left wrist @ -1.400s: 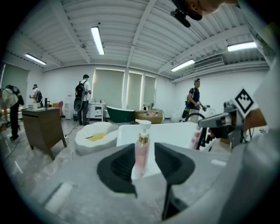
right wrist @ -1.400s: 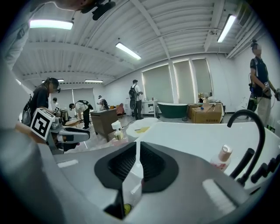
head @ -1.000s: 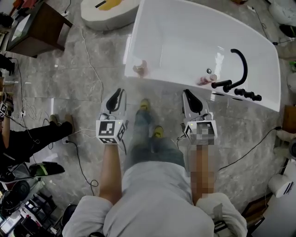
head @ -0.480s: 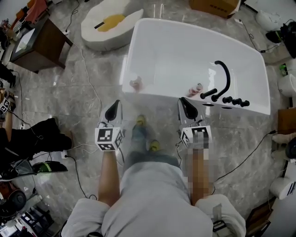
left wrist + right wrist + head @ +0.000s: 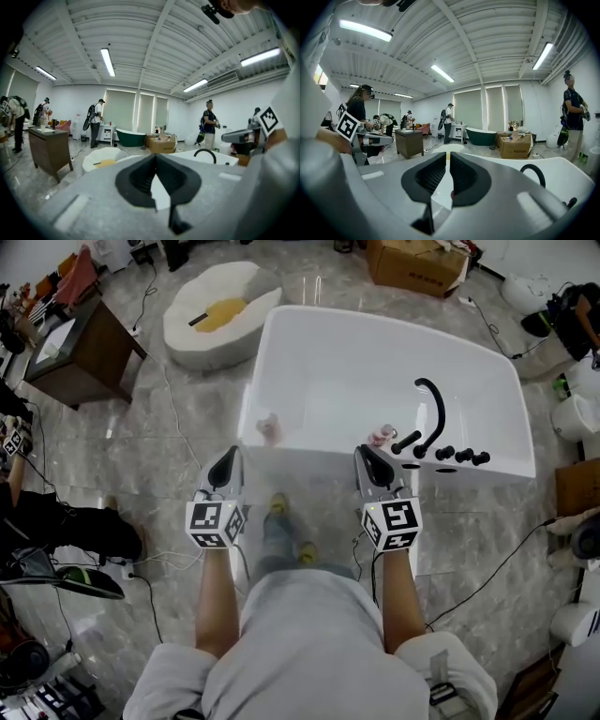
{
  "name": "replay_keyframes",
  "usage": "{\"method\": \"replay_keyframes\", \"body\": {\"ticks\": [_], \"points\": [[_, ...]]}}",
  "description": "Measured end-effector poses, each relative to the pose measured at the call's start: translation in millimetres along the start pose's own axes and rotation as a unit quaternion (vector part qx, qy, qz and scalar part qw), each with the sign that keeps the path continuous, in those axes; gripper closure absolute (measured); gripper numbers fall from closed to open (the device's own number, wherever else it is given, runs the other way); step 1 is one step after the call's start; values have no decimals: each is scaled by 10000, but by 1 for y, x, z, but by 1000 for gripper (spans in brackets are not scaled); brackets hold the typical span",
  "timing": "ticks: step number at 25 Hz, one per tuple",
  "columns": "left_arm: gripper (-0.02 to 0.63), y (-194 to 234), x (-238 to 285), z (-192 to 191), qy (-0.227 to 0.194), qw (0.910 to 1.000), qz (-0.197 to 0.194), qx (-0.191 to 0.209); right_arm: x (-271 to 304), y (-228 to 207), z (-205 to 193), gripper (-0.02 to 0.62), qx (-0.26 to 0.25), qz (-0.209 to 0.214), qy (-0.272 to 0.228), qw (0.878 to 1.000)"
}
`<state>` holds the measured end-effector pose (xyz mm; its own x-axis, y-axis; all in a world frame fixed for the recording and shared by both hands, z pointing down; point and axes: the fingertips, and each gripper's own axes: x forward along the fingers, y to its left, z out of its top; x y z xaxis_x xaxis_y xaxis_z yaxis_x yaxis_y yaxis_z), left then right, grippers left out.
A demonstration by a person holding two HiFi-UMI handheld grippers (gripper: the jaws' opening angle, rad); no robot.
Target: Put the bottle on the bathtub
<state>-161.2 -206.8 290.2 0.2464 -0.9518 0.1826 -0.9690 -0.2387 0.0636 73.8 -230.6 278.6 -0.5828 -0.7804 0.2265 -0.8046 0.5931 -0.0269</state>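
Bottle in neither gripper, from where I stand. The left gripper (image 5: 155, 156) has its jaws pressed together at the tips with nothing in them. The right gripper (image 5: 446, 154) has its jaws drawn in to a thin slit, also on nothing. Both are held about level, side by side, just short of the near rim of the bathtub (image 5: 347, 371) and not touching it.

Two small pinkish bottles stand on that near rim. One bottle (image 5: 269, 427) is by the near-left corner, a little beyond the left gripper's tip. The other bottle (image 5: 382, 436) sits close ahead of the right gripper, just beside the black faucet (image 5: 440, 418) and its handles. I take it the placing is done and the grippers are held back so as not to knock anything.

The rim is a narrow ledge, so each bottle has little margin. A nudge could send it into the basin or out onto the floor. The one by the faucet is the more hemmed in.

Bare stone floor lies between tub and person, so there is room to draw straight back. Cables (image 5: 173, 563) trail to either side of the feet. A white oval basin (image 5: 211, 310) lies well apart beyond the far-left corner. A cardboard box (image 5: 417, 263) lies well apart beyond the far rim.
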Motion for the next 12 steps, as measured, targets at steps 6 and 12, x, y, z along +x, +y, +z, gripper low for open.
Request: {"method": "replay_keyframes", "body": {"ticks": [6,12], "points": [[609,-19,-9,29,-148,9997,-66,203,-20,-12,15,568,42,-149,-208,9997],[609,-30,-22,53,-401,9983,-47,421,-34,-13,26,568,16,-170,-413,9990]]}}
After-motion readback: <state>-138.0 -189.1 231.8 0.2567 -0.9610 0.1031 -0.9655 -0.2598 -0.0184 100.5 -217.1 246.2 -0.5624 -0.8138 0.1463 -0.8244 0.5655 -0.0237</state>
